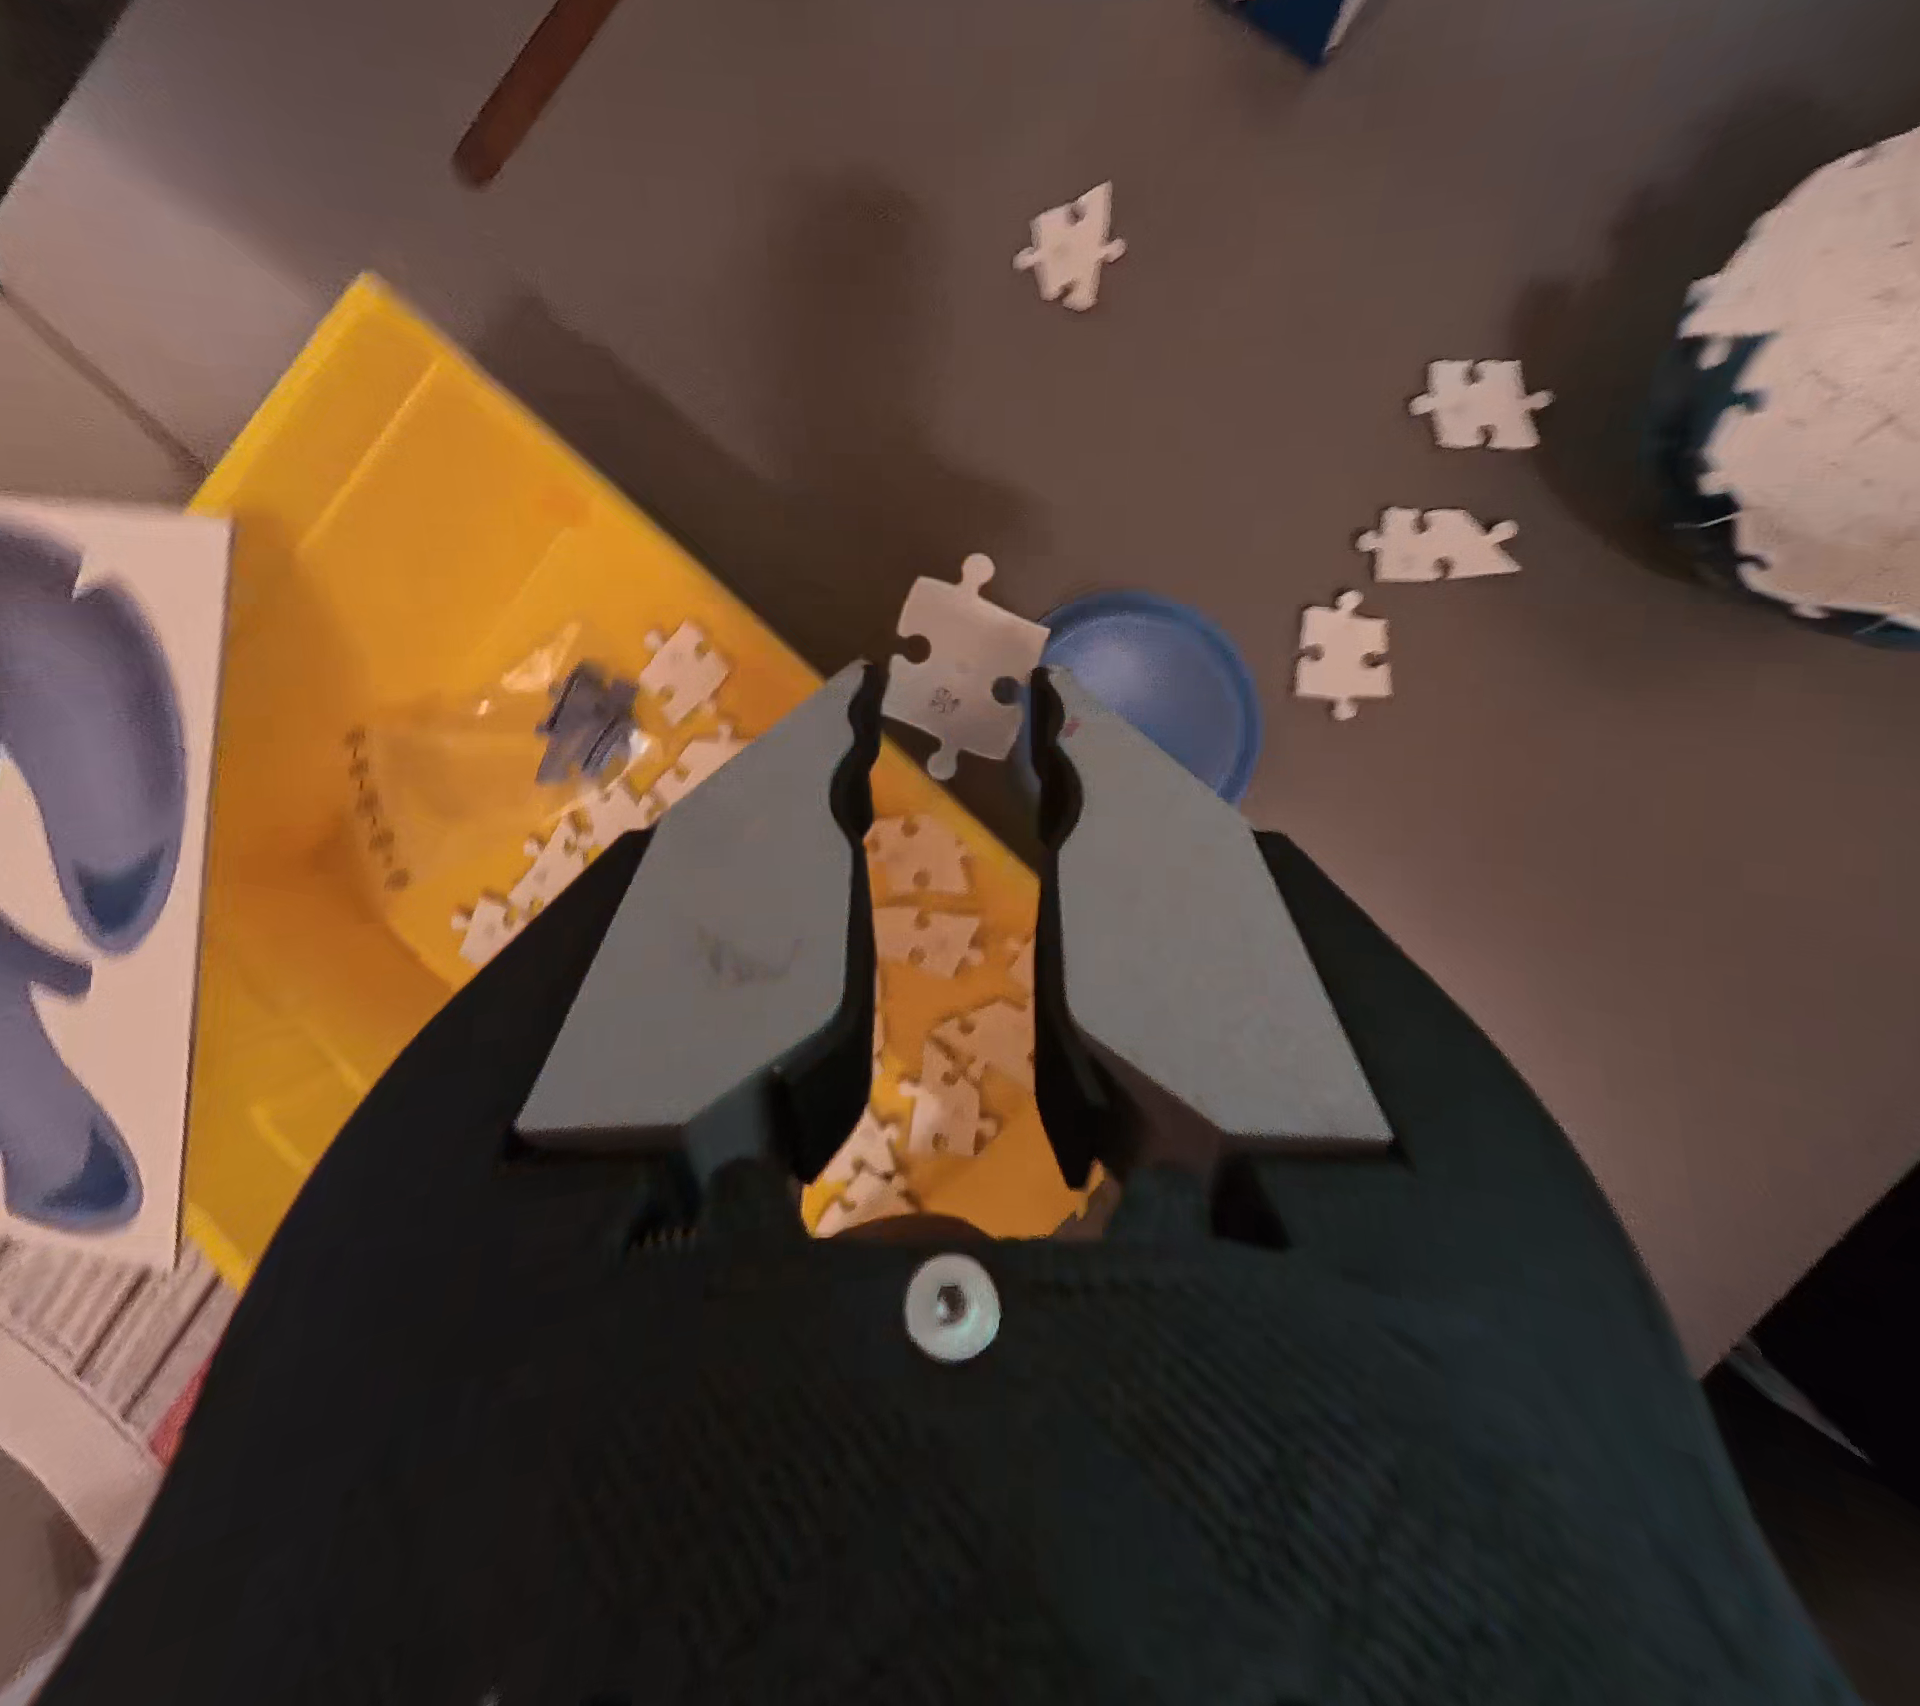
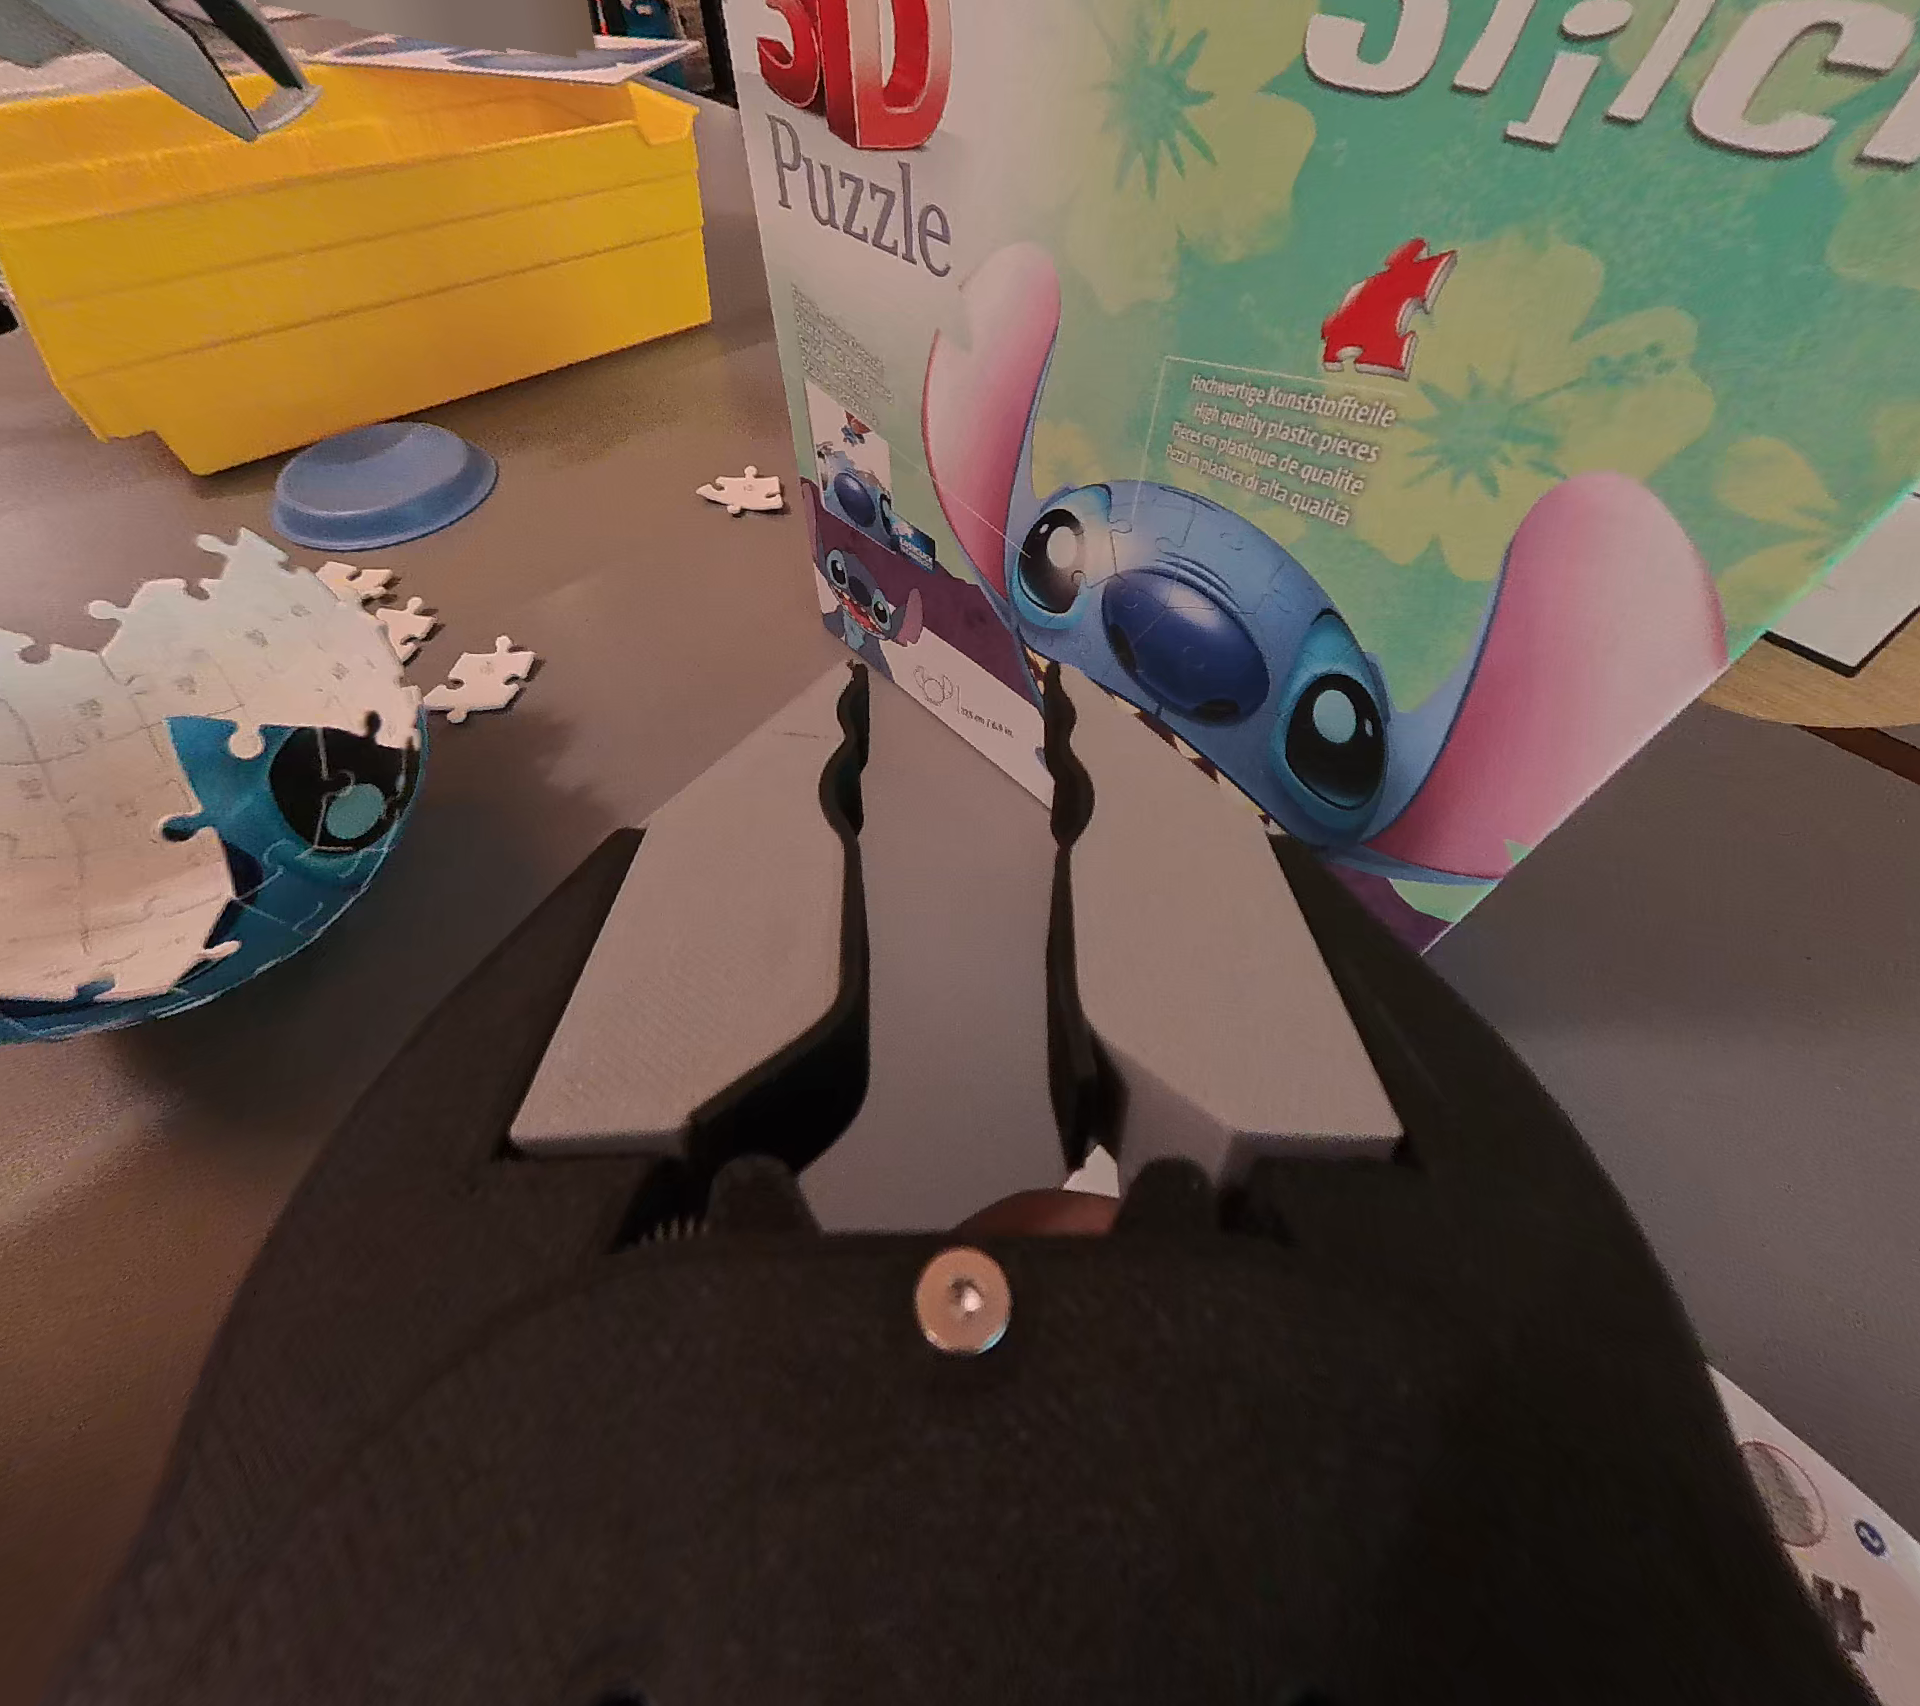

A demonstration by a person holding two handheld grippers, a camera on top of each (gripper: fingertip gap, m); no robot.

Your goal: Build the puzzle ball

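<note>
The white jigsaw piece (image 1: 966,669), pinched at its edges between the left tongs (image 1: 958,688) above the yellow plastic bin (image 1: 343,576), should be kept level and carried gently to the half-built blue-and-white puzzle ball (image 1: 1813,409). The ball lies beyond the bin on the grey counter (image 1: 831,98). The right tongs (image 2: 954,682) are seen narrowly parted and empty, beside the ball.

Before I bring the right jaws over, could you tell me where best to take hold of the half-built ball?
Grip the ball by its open jagged rim, one jaw inside and one outside, coming from above. It is a hollow shell lying with the opening tilted up, so the thin wall fits between jaws; the round blue outside would likely slip. Squeeze gently, since the pieces may pop apart.
</note>
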